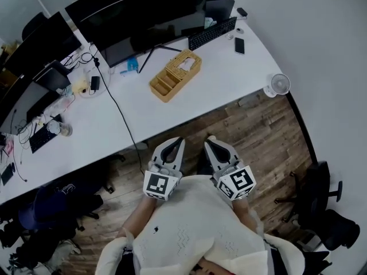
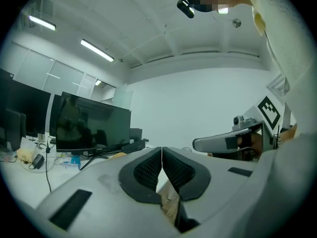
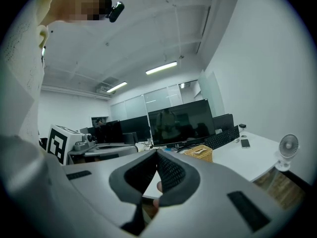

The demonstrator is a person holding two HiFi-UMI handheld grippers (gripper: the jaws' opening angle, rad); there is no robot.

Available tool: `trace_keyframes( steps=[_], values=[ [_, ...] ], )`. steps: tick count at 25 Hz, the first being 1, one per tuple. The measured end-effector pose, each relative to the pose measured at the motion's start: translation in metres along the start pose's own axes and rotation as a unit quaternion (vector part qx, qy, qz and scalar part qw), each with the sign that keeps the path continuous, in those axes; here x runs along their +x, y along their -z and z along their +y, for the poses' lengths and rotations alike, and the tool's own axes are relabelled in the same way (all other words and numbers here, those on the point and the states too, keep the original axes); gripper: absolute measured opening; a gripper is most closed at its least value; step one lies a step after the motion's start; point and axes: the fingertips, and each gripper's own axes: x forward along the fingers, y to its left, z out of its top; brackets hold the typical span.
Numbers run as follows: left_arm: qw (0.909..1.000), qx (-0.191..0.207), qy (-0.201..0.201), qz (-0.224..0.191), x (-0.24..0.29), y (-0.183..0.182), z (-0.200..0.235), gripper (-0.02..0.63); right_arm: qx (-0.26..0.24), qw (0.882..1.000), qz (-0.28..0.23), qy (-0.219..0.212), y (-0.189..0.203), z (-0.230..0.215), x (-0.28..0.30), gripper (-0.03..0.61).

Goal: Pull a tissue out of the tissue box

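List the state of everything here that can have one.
Left gripper: shut, empty.
Right gripper: shut, empty.
Tissue box: on the desk, untouched.
Tissue: showing at the box's opening, not pulled out.
Large monitor: screen dark.
Phone: lying flat, screen dark.

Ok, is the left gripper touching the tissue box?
Apart. The head view shows the left gripper over the wooden floor by the person's body, the tissue box up on the white desk, bare desk and floor between them.
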Motion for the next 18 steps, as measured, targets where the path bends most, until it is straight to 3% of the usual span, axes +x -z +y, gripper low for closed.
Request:
trace_keyframes(
  steps=[8, 18],
  values=[
    [0.9999, 0.003, -0.010, -0.001, 0.074, -0.007, 0.009, 0.014, -0.014, 1.000, 0.011, -0.001, -0.018, -0.075, 0.026, 0.002],
    [0.9983, -0.010, -0.057, -0.006, 0.154, -0.028, 0.017, 0.014, -0.022, 0.998, 0.025, -0.046, -0.049, -0.151, 0.052, 0.002]
  ],
)
